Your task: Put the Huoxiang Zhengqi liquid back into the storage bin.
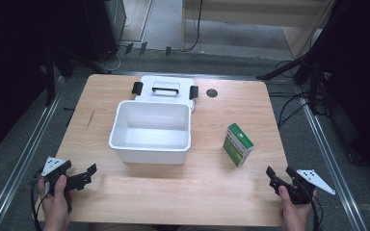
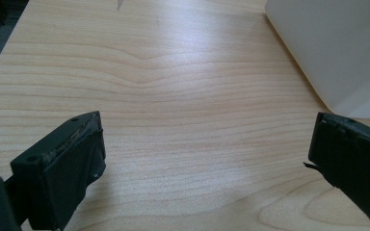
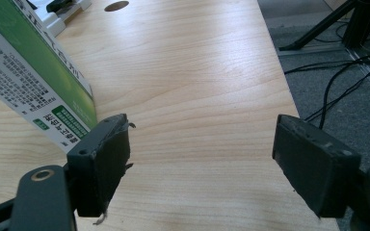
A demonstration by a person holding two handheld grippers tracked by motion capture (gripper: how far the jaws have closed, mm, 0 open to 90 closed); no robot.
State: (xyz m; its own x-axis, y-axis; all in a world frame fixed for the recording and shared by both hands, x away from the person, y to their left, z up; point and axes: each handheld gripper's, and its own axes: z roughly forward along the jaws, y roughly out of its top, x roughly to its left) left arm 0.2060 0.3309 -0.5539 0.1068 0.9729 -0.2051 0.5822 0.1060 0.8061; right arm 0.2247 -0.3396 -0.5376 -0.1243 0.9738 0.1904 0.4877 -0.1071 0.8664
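Both jaws spread wide and empty, the left gripper point(image 1: 84, 175) and right gripper point(image 1: 278, 177) rest at the near corners of the pale wooden table point(image 1: 231, 115), seemingly leaving clear reach to the lidless white plastic box point(image 1: 151, 131) and the upright green-and-white cardboard carton point(image 1: 237, 144).

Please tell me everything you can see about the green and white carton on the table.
The green and white carton is a small box that looks like cardboard, with green faces and white sides carrying fine printed text, too small to read. It is closed and stands upright on the wooden table, right of the open white box and apart from it. Nothing grips it; the right gripper is open, nearer the person.
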